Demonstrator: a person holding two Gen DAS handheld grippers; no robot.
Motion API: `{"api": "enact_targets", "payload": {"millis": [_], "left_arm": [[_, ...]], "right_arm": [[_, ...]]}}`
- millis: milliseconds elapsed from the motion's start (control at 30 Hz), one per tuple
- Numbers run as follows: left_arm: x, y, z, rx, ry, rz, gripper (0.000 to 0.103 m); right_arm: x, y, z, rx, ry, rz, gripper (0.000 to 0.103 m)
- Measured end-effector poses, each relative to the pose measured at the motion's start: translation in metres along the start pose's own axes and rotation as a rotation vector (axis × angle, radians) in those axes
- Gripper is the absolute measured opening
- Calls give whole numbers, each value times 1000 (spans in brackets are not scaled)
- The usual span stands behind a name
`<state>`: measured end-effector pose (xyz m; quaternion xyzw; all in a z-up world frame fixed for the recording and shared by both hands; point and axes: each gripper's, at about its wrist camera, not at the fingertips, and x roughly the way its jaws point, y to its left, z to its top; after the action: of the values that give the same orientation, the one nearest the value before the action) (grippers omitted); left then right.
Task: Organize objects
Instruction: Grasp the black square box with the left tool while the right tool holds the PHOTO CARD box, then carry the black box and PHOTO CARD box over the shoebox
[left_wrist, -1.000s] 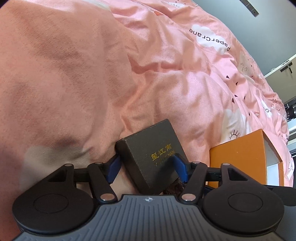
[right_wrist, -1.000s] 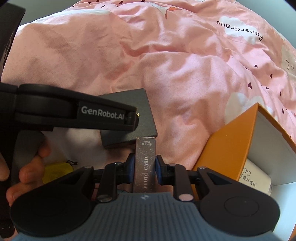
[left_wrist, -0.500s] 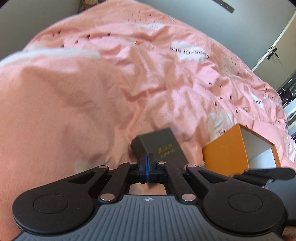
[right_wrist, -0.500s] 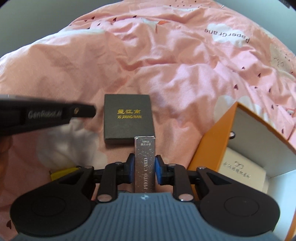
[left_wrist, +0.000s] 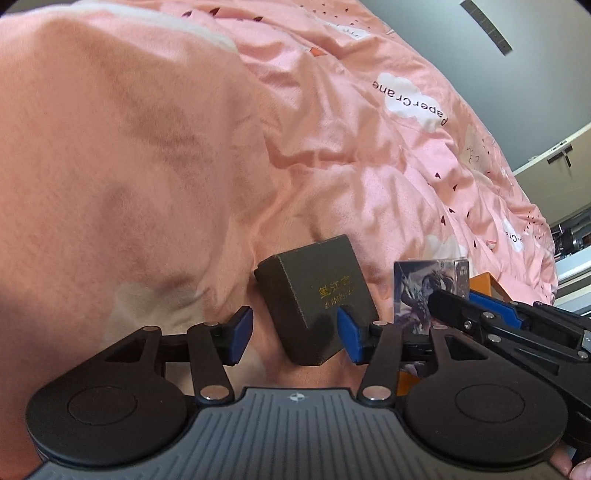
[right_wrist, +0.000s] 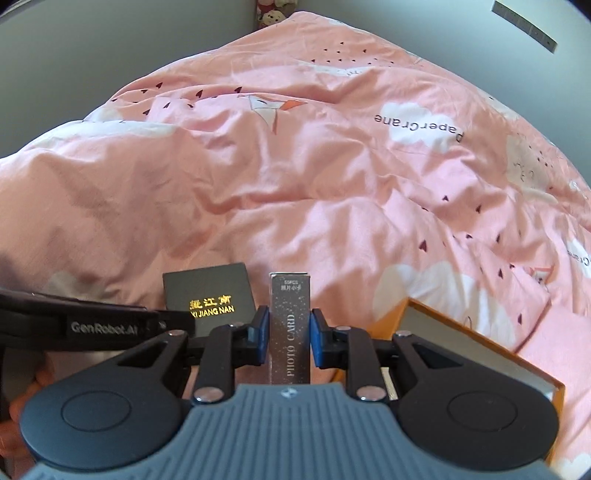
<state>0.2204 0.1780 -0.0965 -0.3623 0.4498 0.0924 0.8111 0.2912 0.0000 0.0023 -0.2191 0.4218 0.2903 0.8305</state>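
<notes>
Jaws of left gripper (left_wrist: 293, 338) are spread around the dark box (left_wrist: 317, 299) on the bed (left_wrist: 147, 147), box at 12 o'clock, untouched. Right gripper (right_wrist: 286, 341) is pinching the upright photo card box (right_wrist: 290, 325); orange box (right_wrist: 476, 350) at 3 o'clock.

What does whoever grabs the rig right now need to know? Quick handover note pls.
Left gripper: open, fingers around the dark Xi Jiang Nan box on the pink duvet, not clamped.
Right gripper: shut on the silver photo card box, held upright.
Orange storage box: open, to the right.
Done: photo card box picked up.
Left: probably put both boxes into the orange one.
</notes>
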Motion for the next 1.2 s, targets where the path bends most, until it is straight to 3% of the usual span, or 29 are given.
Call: {"api": "enact_targets", "payload": {"millis": [333,533,667,833,1200], "left_arm": [[29,5,2,-37,19,-22,61],[26,3,2,-18,-3,-48,54],[10,-4,1,38,-42,-25,49],[-20,-22,-4,160,-70,14,45],[-103,-60,-19,289,-190,-79,38]], "right_arm": [[32,-2,-1,50,56,58,24],[40,-10,-4,93,66,75,23],[34,-8,-8,106,53,92,23],[10,-7,-12,130,6,133,23],[-98,-37,-23,257,-196,169,23]]}}
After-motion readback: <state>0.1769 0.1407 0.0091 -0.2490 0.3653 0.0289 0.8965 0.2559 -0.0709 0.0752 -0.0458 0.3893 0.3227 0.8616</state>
